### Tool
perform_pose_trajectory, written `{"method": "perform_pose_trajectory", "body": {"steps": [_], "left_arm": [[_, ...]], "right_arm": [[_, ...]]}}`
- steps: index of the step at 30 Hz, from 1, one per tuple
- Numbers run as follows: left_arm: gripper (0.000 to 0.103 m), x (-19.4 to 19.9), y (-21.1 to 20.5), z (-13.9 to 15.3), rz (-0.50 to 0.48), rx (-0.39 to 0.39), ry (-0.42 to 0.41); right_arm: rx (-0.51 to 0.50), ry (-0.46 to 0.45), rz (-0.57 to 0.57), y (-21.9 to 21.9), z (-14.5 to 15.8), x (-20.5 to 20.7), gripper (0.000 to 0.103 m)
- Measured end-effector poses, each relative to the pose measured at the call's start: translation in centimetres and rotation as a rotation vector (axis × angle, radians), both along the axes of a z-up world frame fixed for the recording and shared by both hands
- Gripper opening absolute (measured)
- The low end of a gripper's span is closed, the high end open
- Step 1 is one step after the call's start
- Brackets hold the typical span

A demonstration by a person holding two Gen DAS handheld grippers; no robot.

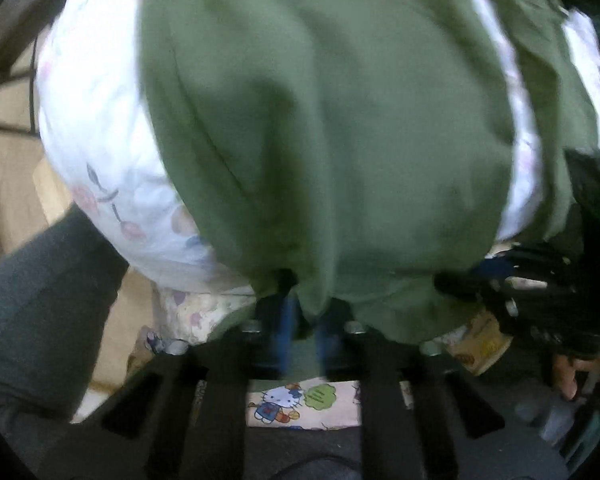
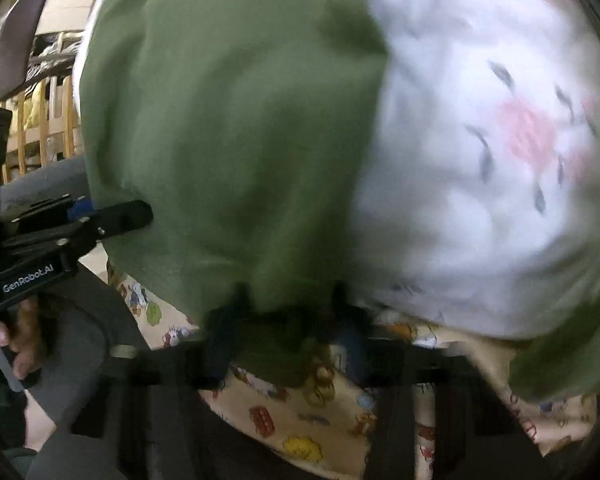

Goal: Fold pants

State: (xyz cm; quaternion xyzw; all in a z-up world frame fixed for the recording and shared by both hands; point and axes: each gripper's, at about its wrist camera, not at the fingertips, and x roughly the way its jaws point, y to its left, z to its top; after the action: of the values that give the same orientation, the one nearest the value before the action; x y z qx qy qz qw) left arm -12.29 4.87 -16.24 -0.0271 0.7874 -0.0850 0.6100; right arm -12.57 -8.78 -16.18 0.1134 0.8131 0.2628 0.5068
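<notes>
One pair of green pants (image 1: pixel 332 140) hangs lifted between two grippers, filling both views, over a white floral sheet (image 1: pixel 96 120) and a cartoon-print cloth (image 2: pixel 300 420). The left gripper (image 1: pixel 304 312) pinches the pants' lower edge; cloth bunches between its two fingers. The right gripper (image 2: pixel 284 320) likewise clamps a fold of the green cloth, though blur softens its fingers. In the right view, one bare hand (image 2: pixel 16 344) holds the left gripper's handle. One white stripe (image 1: pixel 516 120) runs down the pants.
</notes>
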Motion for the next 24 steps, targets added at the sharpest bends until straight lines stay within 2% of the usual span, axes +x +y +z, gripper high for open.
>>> {"method": "perform_pose_trajectory", "body": {"steps": [1,3,8,12,15,16,20,22,24], "left_arm": [[0.003,-0.1,-0.4,1.0,-0.018,-0.011,-0.034],[0.002,-0.3,-0.4,2.9,-0.017,-0.047,-0.080],[0.002,-0.3,2.0,8.2,0.097,-0.206,-0.167],[0.001,1.7,3.2,13.0,0.176,-0.321,-0.302],[0.001,5.5,3.5,17.3,0.218,-0.371,-0.451],[0.001,7.4,4.2,18.2,0.229,-0.380,-0.477],[0.001,14.4,5.6,21.5,0.215,-0.356,-0.604],[0.001,19.1,5.1,21.8,0.205,-0.341,-0.642],[0.002,24.0,4.8,20.7,0.179,-0.358,-0.598]], "right_arm": [[0.014,-0.028,0.016,0.3,0.8,0.0,0.004],[0.040,-0.099,0.020,0.2,3.2,0.0,0.003],[0.140,-0.172,-0.091,-3.4,9.3,0.1,0.002],[0.242,-0.275,-0.192,-5.1,14.1,2.2,0.002],[0.297,-0.383,-0.252,-5.7,17.4,5.3,0.002],[0.306,-0.418,-0.264,-5.7,18.4,6.6,0.002],[0.326,-0.527,-0.308,-5.5,21.1,14.0,0.002],[0.316,-0.562,-0.324,-5.1,21.7,18.1,0.002],[0.295,-0.600,-0.334,-4.5,22.0,23.0,0.002]]}}
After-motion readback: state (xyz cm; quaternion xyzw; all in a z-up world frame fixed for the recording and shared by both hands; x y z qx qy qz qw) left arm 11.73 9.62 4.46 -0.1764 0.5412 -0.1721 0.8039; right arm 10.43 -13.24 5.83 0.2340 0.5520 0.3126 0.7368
